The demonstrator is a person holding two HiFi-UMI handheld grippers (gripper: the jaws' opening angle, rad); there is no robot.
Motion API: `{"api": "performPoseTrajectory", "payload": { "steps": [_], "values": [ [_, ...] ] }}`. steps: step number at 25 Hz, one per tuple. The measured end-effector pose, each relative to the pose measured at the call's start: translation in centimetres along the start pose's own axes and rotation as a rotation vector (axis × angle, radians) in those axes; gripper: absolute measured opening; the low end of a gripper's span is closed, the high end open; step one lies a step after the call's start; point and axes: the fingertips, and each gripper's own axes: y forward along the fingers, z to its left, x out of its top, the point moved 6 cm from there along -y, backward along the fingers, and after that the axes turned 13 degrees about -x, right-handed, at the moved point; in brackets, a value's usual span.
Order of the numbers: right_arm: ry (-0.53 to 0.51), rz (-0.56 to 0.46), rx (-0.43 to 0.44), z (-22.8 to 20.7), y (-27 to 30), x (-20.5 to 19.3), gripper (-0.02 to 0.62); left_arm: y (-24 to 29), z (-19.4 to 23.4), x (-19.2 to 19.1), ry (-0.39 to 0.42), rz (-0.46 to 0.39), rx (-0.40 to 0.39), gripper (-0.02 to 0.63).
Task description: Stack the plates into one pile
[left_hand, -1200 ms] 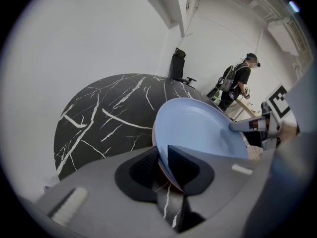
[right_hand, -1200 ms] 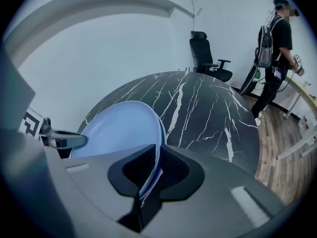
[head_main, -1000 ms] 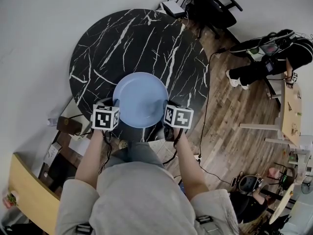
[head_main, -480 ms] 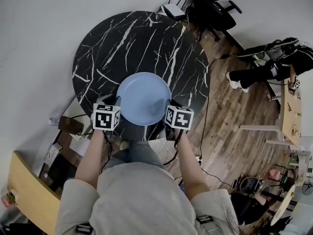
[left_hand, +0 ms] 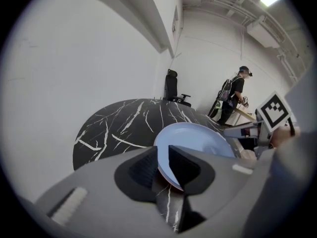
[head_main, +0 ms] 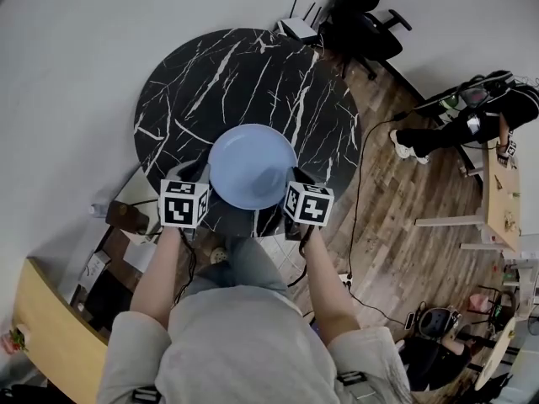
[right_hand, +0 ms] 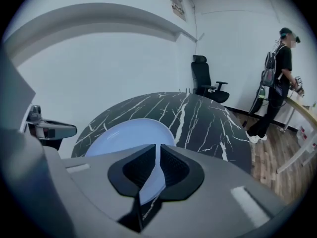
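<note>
A pale blue plate [head_main: 253, 165] hangs over the near part of the round black marble table [head_main: 253, 74], carried from both sides. My left gripper [head_main: 205, 176] grips its left rim; the jaws have just been closing, and the rim fills the gap between the pads [left_hand: 181, 166]. A reddish underside shows beneath the plate [left_hand: 195, 140] there. My right gripper [head_main: 295, 178] is shut on the right rim, and the thin edge of the plate [right_hand: 129, 135] runs between its pads [right_hand: 171, 165]. Whether more than one plate is held I cannot tell.
A black office chair [head_main: 370, 15] and a white router [head_main: 296, 11] stand beyond the table's far edge. A person [head_main: 472, 99] is at a wooden desk [head_main: 497, 192] to the right. A wooden bench [head_main: 42, 326] lies at lower left. Cables trail over the wood floor.
Both grippers have risen with the plate between them, which now sits a little higher over the table. The head view has shifted slightly.
</note>
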Motion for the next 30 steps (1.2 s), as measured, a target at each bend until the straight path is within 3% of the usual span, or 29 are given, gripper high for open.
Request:
{"api": "performPoseTrajectory", "payload": {
  "steps": [7,15,22,30],
  "values": [
    [-0.033,-0.111,0.073,2.1,-3.4,1.5,0.002,-3.0,-0.9,1.7,0.02,-0.109,0.024,0.058],
    [-0.017,-0.243,0.147,2.1,-7.4,4.6,0.003,-6.4,-3.6,4.6,0.117,-0.256,0.068,0.058],
    [-0.018,-0.358,0.191,0.1,-11.3,6.8,0.003,-9.9,-7.4,7.2,0.113,-0.427,0.077,0.058],
    [-0.045,-0.495,0.236,-2.1,-15.8,8.6,0.003,-13.9,-11.3,8.9,0.221,-0.572,0.15,0.06]
  ]
}}
